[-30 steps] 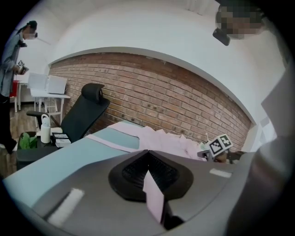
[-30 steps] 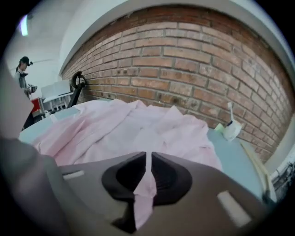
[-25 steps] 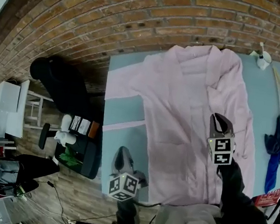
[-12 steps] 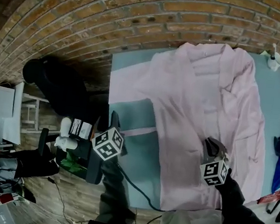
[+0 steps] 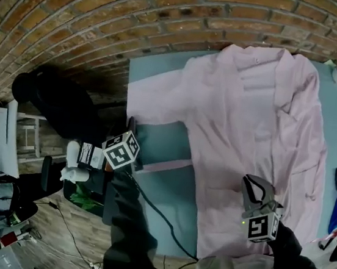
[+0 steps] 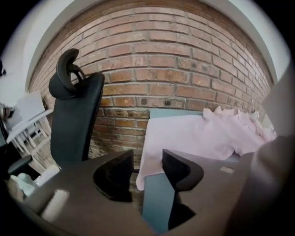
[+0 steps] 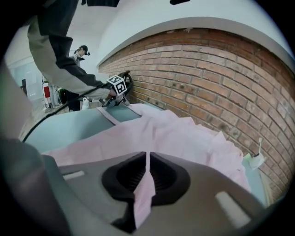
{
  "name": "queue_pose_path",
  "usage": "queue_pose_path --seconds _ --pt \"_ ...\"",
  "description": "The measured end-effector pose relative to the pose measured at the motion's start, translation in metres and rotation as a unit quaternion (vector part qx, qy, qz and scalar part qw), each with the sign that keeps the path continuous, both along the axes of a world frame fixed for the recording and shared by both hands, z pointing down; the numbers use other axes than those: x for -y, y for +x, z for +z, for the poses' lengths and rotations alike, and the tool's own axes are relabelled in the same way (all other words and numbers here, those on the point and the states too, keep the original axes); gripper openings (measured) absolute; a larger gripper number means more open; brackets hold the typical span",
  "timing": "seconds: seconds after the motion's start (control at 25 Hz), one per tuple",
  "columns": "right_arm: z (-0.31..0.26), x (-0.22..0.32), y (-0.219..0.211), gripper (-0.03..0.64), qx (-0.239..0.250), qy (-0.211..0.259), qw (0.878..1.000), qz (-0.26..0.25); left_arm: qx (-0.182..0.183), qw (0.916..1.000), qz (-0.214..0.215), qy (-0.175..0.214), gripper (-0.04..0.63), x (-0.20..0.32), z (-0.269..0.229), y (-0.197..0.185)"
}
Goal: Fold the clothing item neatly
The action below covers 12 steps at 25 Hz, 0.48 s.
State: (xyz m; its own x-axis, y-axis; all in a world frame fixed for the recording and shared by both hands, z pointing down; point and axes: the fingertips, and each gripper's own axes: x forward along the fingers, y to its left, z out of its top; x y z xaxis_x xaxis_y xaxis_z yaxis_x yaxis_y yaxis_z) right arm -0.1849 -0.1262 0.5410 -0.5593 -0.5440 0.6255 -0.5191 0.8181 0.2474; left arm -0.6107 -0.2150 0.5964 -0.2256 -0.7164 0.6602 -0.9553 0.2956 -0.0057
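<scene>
**A:** Where does it stand?

**B:** The pink shirt (image 5: 251, 111) lies spread open on the teal table (image 5: 149, 190), filling the centre and right of the head view, collar towards the brick wall (image 5: 110, 12). The right gripper (image 5: 253, 190), lower right, has its jaws closed on a thin fold of the shirt's near edge. In its own view the cloth stands pinched upright between the pads. The left gripper (image 6: 147, 159), at the left of the head view by the table's edge, has its jaws about half apart with nothing in them. The sleeve (image 6: 184, 136) shows ahead through the gap.

**A:** What could go wrong?

**B:** I'd say three things. The right grip holds very little cloth, so a hard pull could slip it out. The sleeve's corner droops over the table edge, so if the left jaws close short they may catch only that loose tip, or nothing. And lifting one side alone would probably drag the body and skew any fold.

**A:** How will the cloth handle?

**B:** It looks thin, soft and limp, matte and softly creased, rumpled near the collar. The tabletop seems smooth and flat, so the fabric should slide easily. The black office chair (image 6: 76, 115) stands just beyond the left jaws, near enough to bump.
</scene>
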Motion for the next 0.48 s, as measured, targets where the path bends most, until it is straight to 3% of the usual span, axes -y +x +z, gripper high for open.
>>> queue_pose_path --seconds 0.08,0.2,0.36,0.48 --pt "-0.008 0.003 -0.011 0.023 0.029 -0.013 0.999 0.005 -0.032 0.9991 -0.007 0.025 0.138 0.005 0.001 0.003" --pt "-0.015 0.018 -0.033 0.023 0.072 -0.039 0.996 0.021 0.005 0.9995 0.014 0.028 0.095 0.010 -0.001 0.007" --pt "-0.026 0.037 -0.078 0.023 0.092 -0.022 0.995 -0.020 0.027 0.9990 0.028 0.020 0.028 0.007 0.000 0.009" --pt "-0.043 0.044 -0.097 0.023 0.103 0.003 0.994 -0.044 0.048 0.9969 0.017 0.061 0.025 0.006 -0.023 0.011"
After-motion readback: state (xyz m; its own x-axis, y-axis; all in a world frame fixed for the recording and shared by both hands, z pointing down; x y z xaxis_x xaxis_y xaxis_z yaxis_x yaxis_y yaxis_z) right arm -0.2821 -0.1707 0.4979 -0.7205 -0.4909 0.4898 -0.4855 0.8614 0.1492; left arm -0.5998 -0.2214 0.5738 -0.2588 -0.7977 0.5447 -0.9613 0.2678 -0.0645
